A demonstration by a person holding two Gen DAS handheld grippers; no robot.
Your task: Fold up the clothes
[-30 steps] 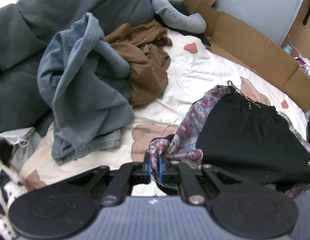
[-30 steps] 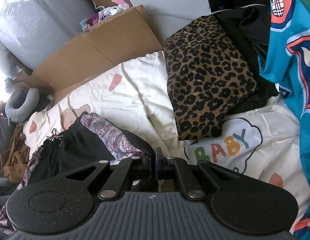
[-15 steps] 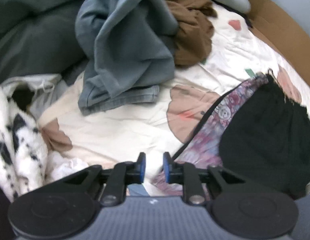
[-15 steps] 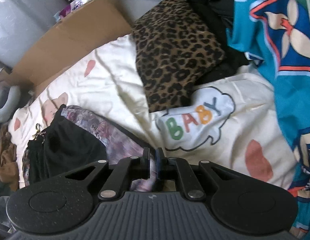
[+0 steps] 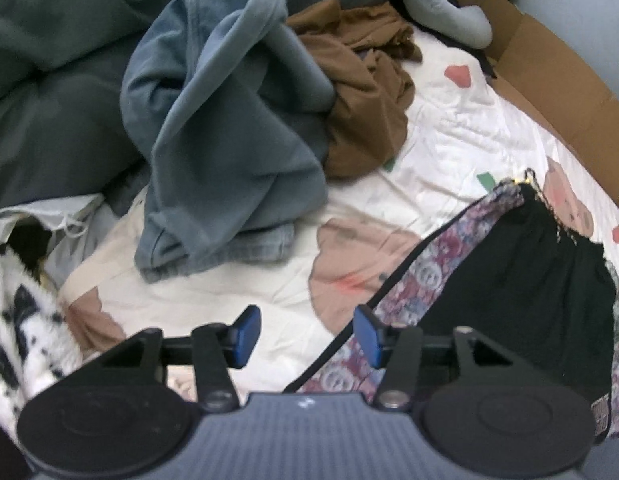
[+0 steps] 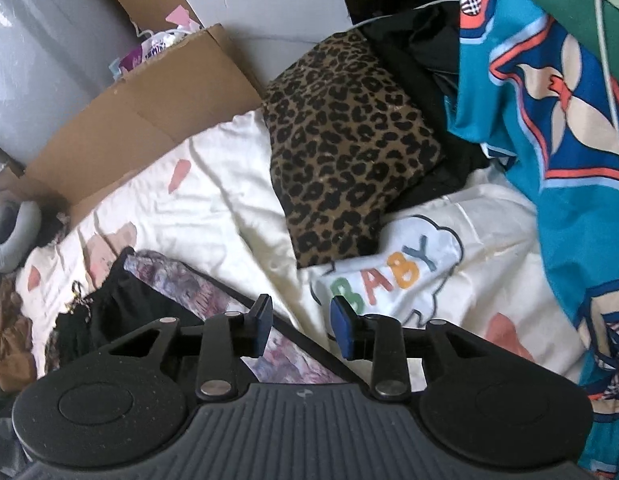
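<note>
Lying flat on the white printed bed cover [image 5: 449, 140], the black garment with floral lining [image 5: 521, 292] sits right of the blue-grey garment [image 5: 229, 140] and brown garment [image 5: 361, 112]. The left claw [image 5: 307, 336] is spread wide and holds nothing, its right finger just over the floral edge. The right claw [image 6: 301, 326] is likewise parted and empty, above the garment's near corner, left of the leopard-print cloth [image 6: 345, 140].
</note>
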